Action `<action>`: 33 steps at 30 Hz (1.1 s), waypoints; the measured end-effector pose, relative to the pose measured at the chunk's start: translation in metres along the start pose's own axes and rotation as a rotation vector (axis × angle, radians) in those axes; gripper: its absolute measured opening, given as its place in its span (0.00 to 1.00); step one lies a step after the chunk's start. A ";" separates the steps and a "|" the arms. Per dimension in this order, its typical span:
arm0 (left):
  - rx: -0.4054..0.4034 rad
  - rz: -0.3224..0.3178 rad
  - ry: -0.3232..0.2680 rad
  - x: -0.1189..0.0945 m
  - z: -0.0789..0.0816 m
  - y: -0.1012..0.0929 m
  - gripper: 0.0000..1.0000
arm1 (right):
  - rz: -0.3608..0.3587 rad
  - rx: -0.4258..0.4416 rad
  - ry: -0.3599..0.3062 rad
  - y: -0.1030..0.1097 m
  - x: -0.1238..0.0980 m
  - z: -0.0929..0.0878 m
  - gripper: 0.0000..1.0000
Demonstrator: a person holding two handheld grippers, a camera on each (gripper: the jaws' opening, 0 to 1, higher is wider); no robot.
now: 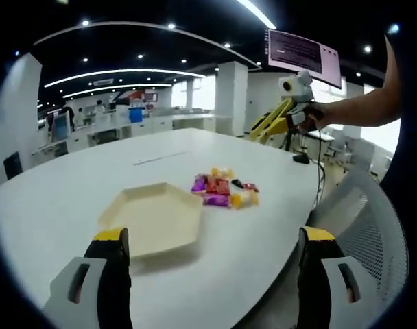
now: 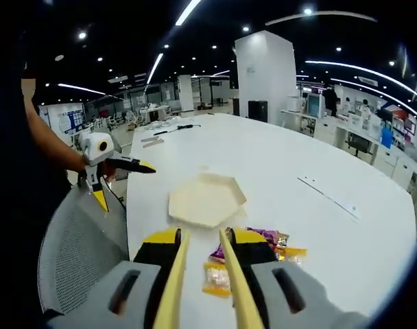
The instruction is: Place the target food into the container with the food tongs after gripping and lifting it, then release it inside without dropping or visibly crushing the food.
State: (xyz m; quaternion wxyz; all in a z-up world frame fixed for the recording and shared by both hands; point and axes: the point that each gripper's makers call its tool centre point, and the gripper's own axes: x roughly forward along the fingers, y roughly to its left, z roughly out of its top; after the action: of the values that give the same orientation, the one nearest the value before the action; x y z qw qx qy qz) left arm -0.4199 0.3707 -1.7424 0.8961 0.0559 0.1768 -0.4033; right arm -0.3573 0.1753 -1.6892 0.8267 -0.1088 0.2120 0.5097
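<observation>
- Where the left gripper view looks across the white bench (image 1: 71,185), the left gripper (image 1: 212,257) is seen low at the near edge, its two black, yellow-tipped jaws spread wide with nothing between them.
- A pale hexagonal tray (image 1: 153,219) is seen lying flat on the bench just ahead of the left jaw, with nothing in it.
- A small heap of wrapped snacks (image 1: 224,190) in pink, purple, red and yellow is seen just beside the tray, on its far right side, resting on the bench.
- The right gripper (image 1: 273,123) is seen in the left gripper view at the upper right, held above the far bench edge by a hand (image 1: 311,116) on an outstretched bare forearm; yellow tongs slope down from it toward the bench.
- In the right gripper view the right gripper (image 2: 203,250) is held over the snacks (image 2: 263,250), and its jaws are pressed against the two yellow arms of the tongs (image 2: 201,288), which run forward between them.
- The tong tips are seen apart, with bare bench between them; a yellow packet (image 2: 215,277) lies under them.
- The tray (image 2: 207,199) lies just beyond the tong tips, and the snacks are spread to the right of them.
- The left gripper (image 2: 123,175) is seen at the left of the right gripper view, held off the bench edge above a grey mesh chair (image 2: 78,253), its jaws spread.
</observation>
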 end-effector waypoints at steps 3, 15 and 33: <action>0.003 -0.008 0.006 0.000 -0.001 -0.002 0.99 | 0.000 -0.008 0.028 -0.001 0.004 -0.010 0.27; 0.001 -0.008 0.012 0.001 -0.002 -0.002 0.99 | 0.007 0.010 0.091 -0.004 0.018 -0.042 0.27; -0.018 -0.004 -0.002 0.000 -0.001 0.000 0.99 | -0.040 0.038 0.187 -0.017 0.040 -0.088 0.27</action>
State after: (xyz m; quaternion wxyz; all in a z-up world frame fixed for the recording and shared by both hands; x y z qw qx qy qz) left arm -0.4196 0.3710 -1.7433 0.8959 0.0468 0.1796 -0.4036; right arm -0.3473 0.1645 -1.7869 0.8153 -0.1445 0.2959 0.4763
